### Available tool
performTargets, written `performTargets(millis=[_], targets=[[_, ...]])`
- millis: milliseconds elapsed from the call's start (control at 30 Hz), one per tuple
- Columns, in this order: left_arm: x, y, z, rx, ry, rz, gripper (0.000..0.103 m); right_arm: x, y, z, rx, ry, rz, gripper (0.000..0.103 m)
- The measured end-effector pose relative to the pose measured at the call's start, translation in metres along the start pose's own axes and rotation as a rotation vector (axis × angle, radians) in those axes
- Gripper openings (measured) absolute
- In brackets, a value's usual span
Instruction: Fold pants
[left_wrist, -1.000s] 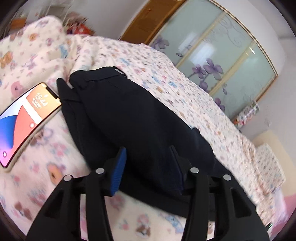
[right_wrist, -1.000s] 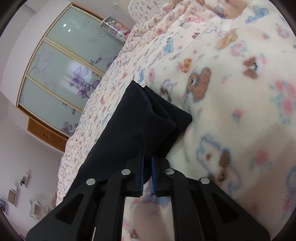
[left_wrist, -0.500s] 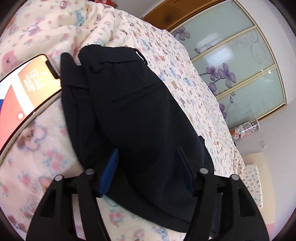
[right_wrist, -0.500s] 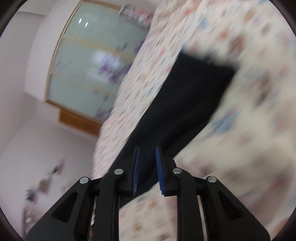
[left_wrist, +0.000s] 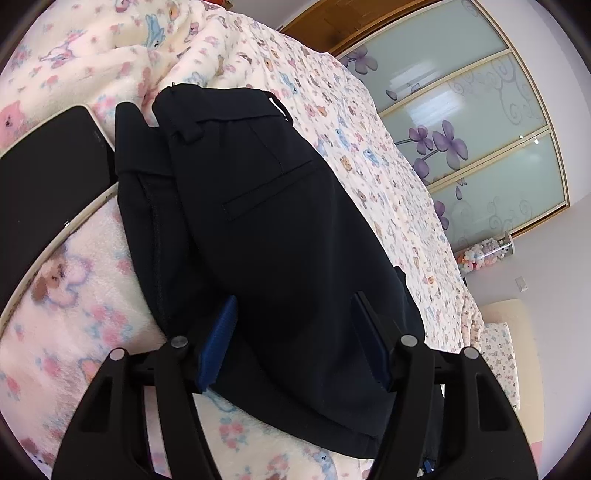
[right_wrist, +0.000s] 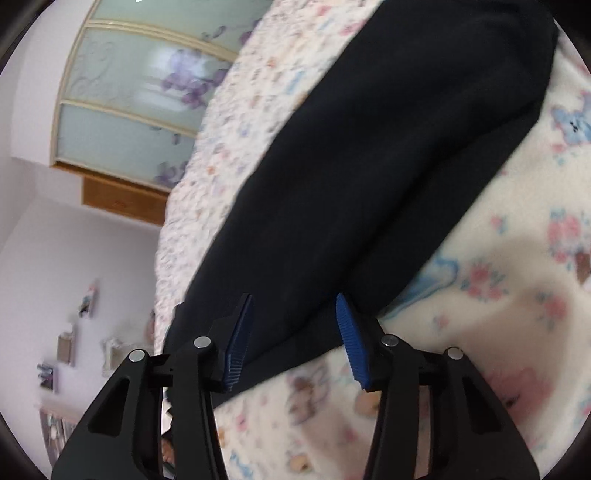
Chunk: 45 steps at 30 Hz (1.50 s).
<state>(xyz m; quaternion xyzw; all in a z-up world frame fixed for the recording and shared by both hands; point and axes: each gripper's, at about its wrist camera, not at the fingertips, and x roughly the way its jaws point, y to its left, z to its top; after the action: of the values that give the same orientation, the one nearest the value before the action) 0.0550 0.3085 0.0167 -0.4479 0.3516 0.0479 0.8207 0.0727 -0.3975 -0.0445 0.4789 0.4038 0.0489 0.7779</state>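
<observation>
Dark navy pants (left_wrist: 266, 206) lie folded lengthwise on a teddy-print blanket (left_wrist: 74, 280), waistband and back pocket at the far end in the left wrist view. My left gripper (left_wrist: 295, 325) hovers open over the seat area, its blue pads wide apart and not pressing the cloth. In the right wrist view the pant legs (right_wrist: 388, 147) run diagonally up to the right. My right gripper (right_wrist: 294, 325) is just above their near edge. Its jaws are opening, with fabric seen behind the gap but nothing pinched.
A phone (left_wrist: 48, 177) with a dark screen lies on the blanket just left of the waistband. Sliding wardrobe doors (left_wrist: 480, 122) with purple flowers stand beyond the bed. A wall with small frames (right_wrist: 66, 343) shows at the left of the right wrist view.
My right gripper let go of the pant hem, opened and swung along the legs. My left gripper opened wider and rolled over the seat. The phone screen went dark.
</observation>
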Motion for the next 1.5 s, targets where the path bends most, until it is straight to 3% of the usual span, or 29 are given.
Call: performTargets(millis=[67,100,133,167,200,300,500,800,1000,1067,1100,1133,1233,1500], targets=[[0.0,0.0,0.002,0.002,0.005,-0.004,0.063,0.004,0.0,0.001,-0.01,-0.03,0.001,0.048],[0.001,0.0,0.003,0.002,0.008,-0.006,0.063,0.005,0.001,0.004,-0.037,-0.053,-0.003,0.037],[0.001,0.0,0.003,0.001,0.009,-0.009,0.063,0.006,0.002,0.006,-0.064,-0.068,-0.021,0.018],[0.001,0.001,0.004,0.001,0.011,-0.013,0.063,0.006,0.0,0.007,-0.073,-0.084,-0.023,0.008],[0.002,0.002,0.006,0.003,0.014,-0.018,0.063,0.003,-0.003,0.006,-0.072,-0.092,0.004,0.005],[0.002,0.004,0.009,0.015,0.024,-0.022,0.063,-0.006,-0.01,0.004,-0.075,-0.12,0.08,0.004],[0.006,0.006,0.015,-0.008,0.032,-0.005,0.062,-0.003,-0.01,0.004,-0.076,-0.118,0.114,0.004],[0.009,0.007,0.012,-0.063,0.078,0.099,0.053,0.001,-0.009,0.004,-0.084,-0.111,0.125,0.005],[0.022,0.01,0.021,-0.145,0.102,0.138,0.059,0.002,-0.009,0.003,-0.1,-0.113,0.125,0.005],[0.03,0.006,0.028,-0.124,0.095,0.138,0.06,0.002,-0.01,0.003,-0.105,-0.116,0.127,0.005],[0.032,0.004,0.032,-0.106,0.081,0.138,0.056,0.003,-0.01,0.002,-0.11,-0.119,0.129,0.005],[0.031,0.004,0.033,-0.094,0.056,0.153,0.041,0.003,-0.01,0.002,-0.118,-0.122,0.131,0.005],[0.023,0.006,0.031,-0.075,-0.001,0.119,0.013,0.001,-0.008,0.001,-0.139,-0.131,0.135,0.005],[-0.021,-0.007,0.017,0.028,-0.093,0.066,0.008,-0.023,0.003,-0.007,-0.198,-0.21,0.207,0.005]])
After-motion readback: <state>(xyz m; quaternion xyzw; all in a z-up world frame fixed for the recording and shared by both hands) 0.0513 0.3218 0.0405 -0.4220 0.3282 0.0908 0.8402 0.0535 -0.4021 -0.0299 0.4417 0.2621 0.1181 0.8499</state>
